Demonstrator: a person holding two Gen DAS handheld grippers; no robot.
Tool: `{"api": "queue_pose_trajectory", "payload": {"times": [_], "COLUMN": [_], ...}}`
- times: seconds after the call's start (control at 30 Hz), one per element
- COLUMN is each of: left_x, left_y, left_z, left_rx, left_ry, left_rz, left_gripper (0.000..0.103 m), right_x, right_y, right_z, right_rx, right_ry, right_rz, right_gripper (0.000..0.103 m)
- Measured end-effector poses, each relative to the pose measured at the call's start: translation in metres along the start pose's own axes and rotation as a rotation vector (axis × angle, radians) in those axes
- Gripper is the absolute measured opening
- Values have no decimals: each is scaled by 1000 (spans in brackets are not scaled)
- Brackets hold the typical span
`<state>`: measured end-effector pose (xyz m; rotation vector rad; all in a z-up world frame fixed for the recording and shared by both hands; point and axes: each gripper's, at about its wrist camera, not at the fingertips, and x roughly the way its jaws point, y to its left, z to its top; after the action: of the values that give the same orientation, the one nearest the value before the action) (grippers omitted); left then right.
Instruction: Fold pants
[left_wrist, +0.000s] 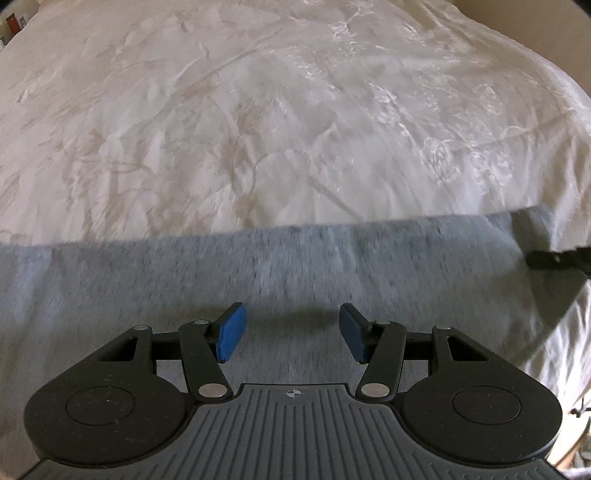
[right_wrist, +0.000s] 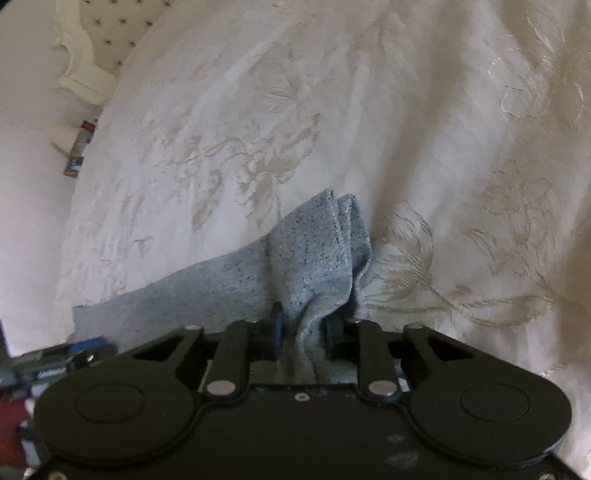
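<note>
While my right gripper (right_wrist: 303, 339) pinches a bunched corner of the pants (right_wrist: 317, 254), my left gripper (left_wrist: 291, 332) hangs over them with its jaws wide and nothing between. The pants lie flat on the bed (left_wrist: 258, 110), a gray band running crosswise in front of my left gripper, with their far edge toward the open bedspread. I judge the held corner, out at the right end of that band, must travel along its length, so the right gripper leads.
</note>
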<state>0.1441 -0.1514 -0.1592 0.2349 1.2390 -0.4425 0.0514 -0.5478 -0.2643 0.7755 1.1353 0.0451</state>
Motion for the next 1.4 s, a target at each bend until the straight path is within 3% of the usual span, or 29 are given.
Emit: {"api": "queue_pose_trajectory", "payload": {"times": [0.23,0.33,0.4,0.57,0.67,0.73,0.83,1.0,1.07,1.1,1.13,1.2,1.4], "left_x": [41,57,60,41,21,12,8,9,8,8,7,11,22], "left_y": [-7,-7,-7,-6,-7,-11,-16,-14,-13,-13,-14,-10,-9], "left_z": [27,35,41,43,31,19,6,4,7,7,8,10,14], "left_rx": [83,102,106,84,73,80,77,44,34,35,38,43,37], "left_ry": [34,43,39,-5,-41,-46,-26,4,9,11,14,21,32], "left_rz": [52,56,51,36,-8,-25,-36,-23,-15,-9,0,13,36], "left_gripper": [55,62,66,64,64,64,64,64,64,64,64,64,64], "right_x": [-23,-37,-45,-52,-49,-49,-48,-29,-18,-12,-7,1,3], "right_y": [19,27,31,34,31,24,11,-11,-18,-20,-21,-21,-21], "right_z": [7,11,12,13,10,8,6,10,12,14,14,15,11], "right_rx": [-30,-10,3,-1,-4,-3,27,35,39,37,39,50,27], "right_ry": [-59,-99,-119,-115,-118,-135,-133,-59,-33,-27,-26,-38,-42], "right_rz": [29,49,56,25,-60,-108,-105,-75,-28,-3,33,87,94], "right_gripper": [17,13,10,13,34,72,77,82,89,101,103,103,103]}}
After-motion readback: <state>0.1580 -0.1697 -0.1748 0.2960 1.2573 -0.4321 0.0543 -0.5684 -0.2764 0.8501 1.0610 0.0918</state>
